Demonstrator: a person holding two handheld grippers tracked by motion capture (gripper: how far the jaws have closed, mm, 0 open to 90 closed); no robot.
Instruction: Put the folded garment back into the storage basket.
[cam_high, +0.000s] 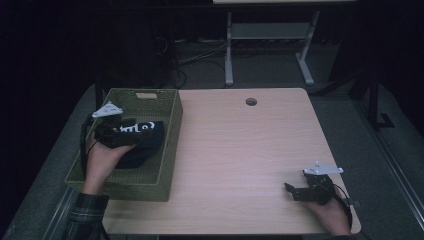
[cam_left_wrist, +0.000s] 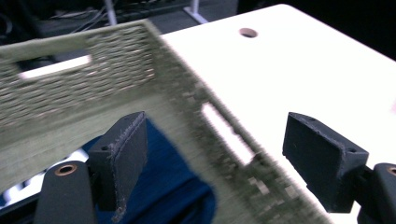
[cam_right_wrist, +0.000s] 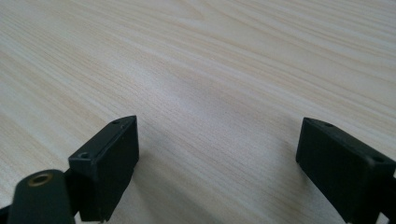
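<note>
A green woven basket (cam_high: 167, 165) stands at the left end of the wooden table (cam_high: 240, 150). Inside it lies a dark blue cloth item with white print (cam_high: 147, 140). My left gripper (cam_high: 131, 131) hovers over the basket, above the cloth, its jaws open and nothing between them. In the left gripper view the blurred basket wall (cam_left_wrist: 93, 88) and the blue cloth (cam_left_wrist: 168, 186) lie below the left gripper (cam_left_wrist: 217, 144). My right gripper (cam_high: 294, 192) rests low at the table's near right, open and empty; in its own view the right gripper (cam_right_wrist: 219, 154) frames bare wood.
A round cable hole (cam_high: 251, 101) sits near the table's far edge, also seen as the hole (cam_left_wrist: 248, 32). Beyond the table stand a white desk frame (cam_high: 229, 50) and floor cables (cam_high: 195, 57). The basket has slot handles (cam_left_wrist: 53, 67).
</note>
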